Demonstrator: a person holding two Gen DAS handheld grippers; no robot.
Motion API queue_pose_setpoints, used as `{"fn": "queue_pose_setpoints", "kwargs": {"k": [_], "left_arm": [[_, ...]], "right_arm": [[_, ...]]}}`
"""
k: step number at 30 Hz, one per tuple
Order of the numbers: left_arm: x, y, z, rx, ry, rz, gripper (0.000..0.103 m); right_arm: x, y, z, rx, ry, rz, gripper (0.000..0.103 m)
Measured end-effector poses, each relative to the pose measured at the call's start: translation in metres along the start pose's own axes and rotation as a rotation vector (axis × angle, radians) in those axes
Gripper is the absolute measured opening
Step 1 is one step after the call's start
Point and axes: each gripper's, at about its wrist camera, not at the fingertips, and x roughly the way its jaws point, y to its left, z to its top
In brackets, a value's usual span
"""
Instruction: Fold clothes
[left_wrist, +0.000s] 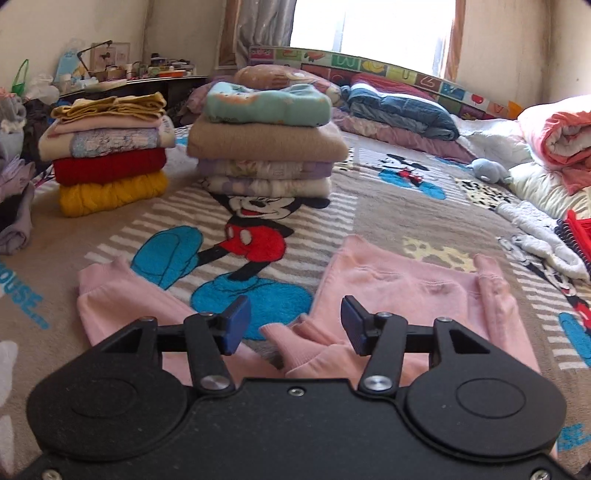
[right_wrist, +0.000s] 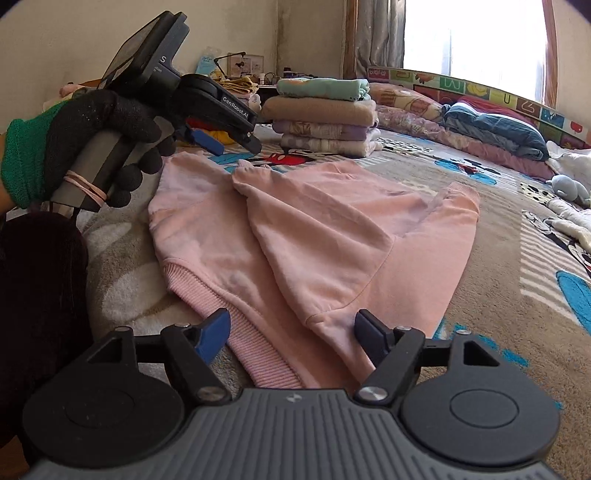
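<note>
On the cartoon blanket (right_wrist: 498, 258) a pink sweatshirt (right_wrist: 314, 229) lies half-folded; both tools, left (left_wrist: 291, 325) and right (right_wrist: 291, 332), gape empty.

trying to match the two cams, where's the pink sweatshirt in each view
Left wrist: pink sweatshirt low in the picture, spread on the blanket just past the open tongs.
Right wrist: pink sweatshirt fills the centre, ribbed hem nearest the camera.
Shared landmark: the folded stack topped by a teal garment, beyond the sweatshirt.
</note>
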Motion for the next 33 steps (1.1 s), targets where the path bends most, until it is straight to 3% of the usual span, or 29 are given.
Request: {"fn": "queue_pose_setpoints", "kwargs": {"k": [4,6,10,13,14,18,21,28,30,33], "left_arm": [[0.025,-0.043,0.021,-0.015,0.080,-0.255,0.053],[0.057,-0.067,0.030,-0.035,0.156,-0.345,0.053],[0.124,-0.102,0.037,-0.086,0.309,-0.428,0.053],[0.156,-0.118,0.037,-0.049,0.373,-0.410,0.051],[0.163,-0.121,0.036,-0.039,0.386,-0.405,0.048],[0.173,-0.130,0.032,-0.042,0.410,-0.471,0.014],[0.173,-0.127,0.034,-0.130,0.408,-0.555,0.008],[0.189,-0.123,0.028,-0.113,0.452,-0.457,0.011],[0.177,-0.127,0.036,-0.051,0.393,-0.413,0.026],[0.154,-0.142,0.048,0.086,0.277,-0.357,0.027]], "right_arm": [[0.003,-0.002,-0.001,0.007,-0.004,0.023,0.077],[0.004,-0.006,0.000,0.026,-0.011,0.036,0.077],[0.003,-0.011,0.001,0.053,-0.021,0.054,0.077],[0.001,-0.014,0.003,0.073,-0.033,0.062,0.076],[0.000,-0.015,0.003,0.080,-0.037,0.064,0.076],[0.001,-0.018,0.003,0.105,-0.030,0.090,0.077],[0.002,-0.018,0.003,0.105,-0.027,0.102,0.079],[0.002,-0.018,0.002,0.121,-0.018,0.118,0.080],[0.001,-0.018,0.001,0.123,-0.020,0.118,0.080],[0.000,-0.018,0.000,0.125,-0.021,0.117,0.080]]}}
